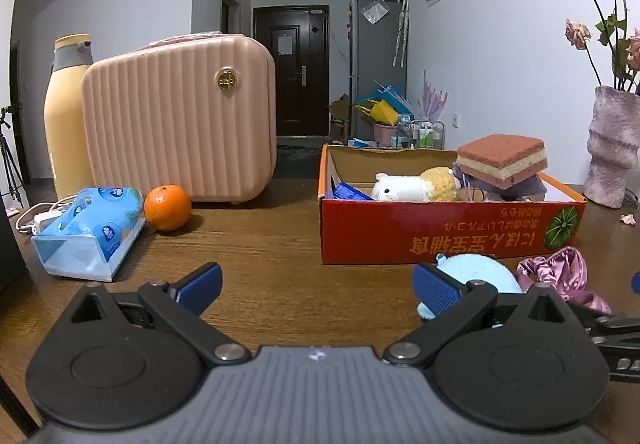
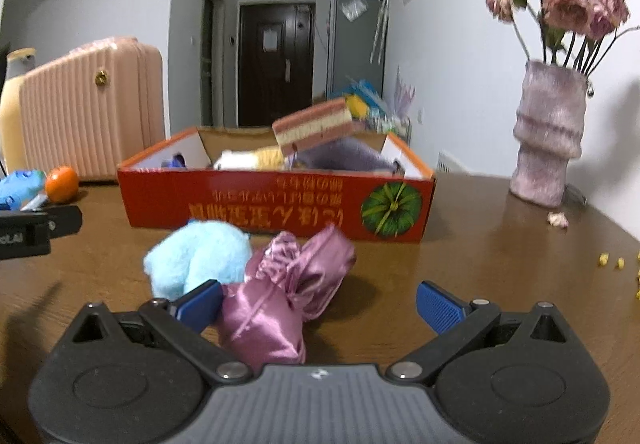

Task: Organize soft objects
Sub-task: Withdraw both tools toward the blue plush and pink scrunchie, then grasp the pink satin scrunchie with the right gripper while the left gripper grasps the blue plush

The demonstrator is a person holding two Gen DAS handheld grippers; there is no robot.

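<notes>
A red cardboard box [image 1: 440, 232] [image 2: 248, 206] stands on the brown table and holds a white and yellow plush toy [image 1: 416, 185] [image 2: 250, 160], a pink layered sponge [image 1: 502, 159] [image 2: 314, 126] and a purple cloth [image 2: 344, 157]. In front of the box lie a light blue plush [image 1: 478, 271] [image 2: 200, 262] and a shiny pink satin pouch [image 1: 558, 273] [image 2: 288, 284]. My left gripper [image 1: 318, 286] is open over bare table, its right finger just beside the blue plush. My right gripper [image 2: 318, 304] is open, with the satin pouch lying between its fingers near the left one.
A pink ribbed case [image 1: 180, 120], a cream bottle [image 1: 66, 116], a tissue pack [image 1: 92, 230] and an orange [image 1: 167, 207] occupy the left side. A purple vase [image 2: 548, 132] of dried roses stands at right, with yellow crumbs [image 2: 610, 260] near the table edge.
</notes>
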